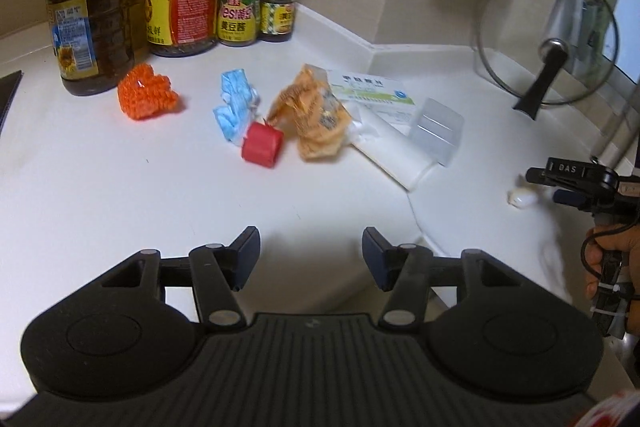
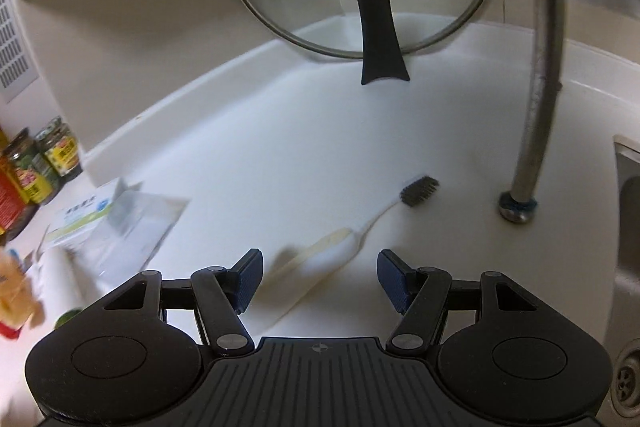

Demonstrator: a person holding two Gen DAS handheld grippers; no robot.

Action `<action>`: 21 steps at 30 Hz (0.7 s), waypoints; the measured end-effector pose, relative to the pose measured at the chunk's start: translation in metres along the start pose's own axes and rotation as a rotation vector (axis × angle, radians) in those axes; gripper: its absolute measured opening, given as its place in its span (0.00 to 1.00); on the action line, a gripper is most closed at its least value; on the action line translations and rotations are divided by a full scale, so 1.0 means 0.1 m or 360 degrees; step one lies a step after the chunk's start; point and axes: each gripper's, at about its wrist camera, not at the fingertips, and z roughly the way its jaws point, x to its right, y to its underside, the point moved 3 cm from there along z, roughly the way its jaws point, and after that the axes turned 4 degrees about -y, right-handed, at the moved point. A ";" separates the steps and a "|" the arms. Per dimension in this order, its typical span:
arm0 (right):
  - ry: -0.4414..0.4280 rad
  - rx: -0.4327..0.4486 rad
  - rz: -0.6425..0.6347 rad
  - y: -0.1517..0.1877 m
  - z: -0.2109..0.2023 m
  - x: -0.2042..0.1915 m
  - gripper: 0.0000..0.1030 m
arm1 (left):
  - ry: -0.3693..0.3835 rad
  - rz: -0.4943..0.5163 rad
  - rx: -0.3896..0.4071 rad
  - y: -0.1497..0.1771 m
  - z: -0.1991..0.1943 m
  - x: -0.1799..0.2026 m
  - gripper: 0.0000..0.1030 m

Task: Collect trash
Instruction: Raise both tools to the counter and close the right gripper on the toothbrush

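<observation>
Orange crumpled wrapper (image 1: 316, 115) lies beside red cap (image 1: 262, 145), seemingly plastic.

**Black Hand-Held Grippers, Blue Pads**

Left hand-held gripper (image 1: 311, 251): matte black plastic, ribbed centre plate with fine lengthwise grooves, flanked by two rounded housings bearing shallow circular recesses. Angled black linkage bars, pinned with silver rivet heads. Dark blue textured pads on the fingertips (image 1: 249, 247).

Right hand-held gripper (image 2: 320, 279): same black build, same silver pins, small cross mark at the plate's front edge, ridged blue pads. Seen from the left wrist camera: white lettering "DAS" along one finger, black cable looped below, white zip ties around the handle.
</observation>
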 end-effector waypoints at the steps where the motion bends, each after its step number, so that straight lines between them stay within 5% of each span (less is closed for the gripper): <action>1: -0.0003 0.0003 -0.0009 -0.01 0.02 -0.02 0.62 | -0.0014 -0.0001 0.0000 -0.02 0.02 0.00 0.51; 5: -0.0027 -0.0014 -0.0155 -0.03 0.12 -0.16 0.42 | -0.0039 -0.0012 -0.0004 -0.12 0.10 0.00 0.51; 12: -0.0153 -0.0050 -0.0481 0.14 0.08 -0.48 0.24 | -0.0052 0.0029 0.0017 -0.24 0.19 0.06 0.51; 21: -0.0160 -0.0120 -0.0593 0.20 0.01 -0.58 0.22 | -0.0047 0.0016 0.0064 -0.39 0.24 0.03 0.52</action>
